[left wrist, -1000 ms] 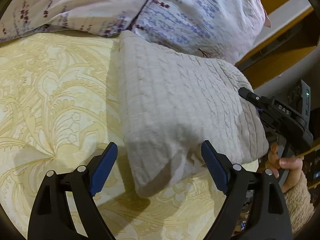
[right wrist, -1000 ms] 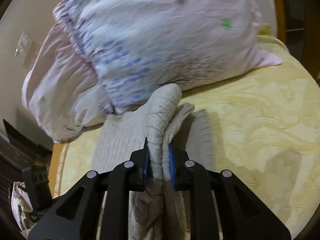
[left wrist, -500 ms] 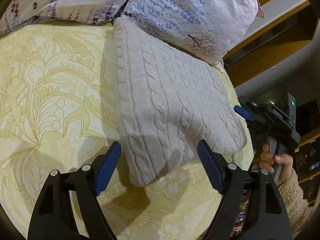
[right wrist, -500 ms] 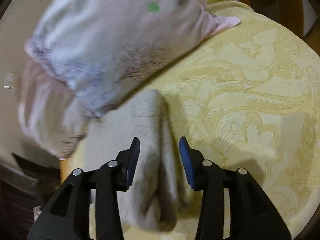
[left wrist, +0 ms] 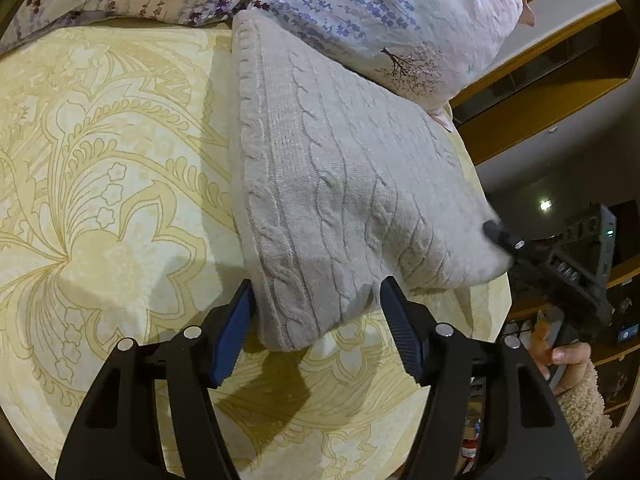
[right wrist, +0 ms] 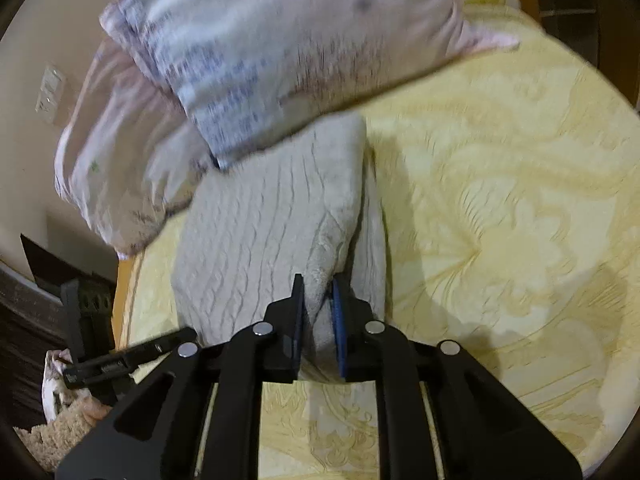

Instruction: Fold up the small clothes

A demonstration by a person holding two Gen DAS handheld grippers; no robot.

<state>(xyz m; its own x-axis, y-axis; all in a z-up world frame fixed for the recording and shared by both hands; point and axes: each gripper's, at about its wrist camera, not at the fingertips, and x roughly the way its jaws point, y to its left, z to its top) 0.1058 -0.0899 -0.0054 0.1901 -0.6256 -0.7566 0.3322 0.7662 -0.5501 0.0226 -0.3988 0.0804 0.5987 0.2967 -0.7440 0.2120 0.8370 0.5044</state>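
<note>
I see the bed (left wrist: 100, 168) first, spread with a pale yellow cover bearing a scrolled flower pattern; it fills most of both wrist views. Two floral pillows (left wrist: 380, 12) lie along its head edge, white with purple sprigs; blurred in the right wrist view (right wrist: 280, 48). The task item, a grey cable-knit sweater (left wrist: 340, 184), lies folded on the cover near the bed's right edge, its far end touching the nearer pillow; the same garment shows in the right view (right wrist: 256, 232).

Left claw (left wrist: 316, 316): blue pads set either side of the sweater's near corner; its jaws are closing; the left pad sits right at the knit's edge, the right pad stands clear of it, so no grip as yet.

Right claw (right wrist: 318, 308): jaws narrow and closing, clamped on a pinched ridge of the sweater's near right corner, fabric bunched between the pads; in the left view its tip (left wrist: 494, 230) sits at that lifted corner.

A hand (left wrist: 560, 352) in a fuzzy tan sleeve holds the right claw's grip beyond the bed's right edge.
</note>
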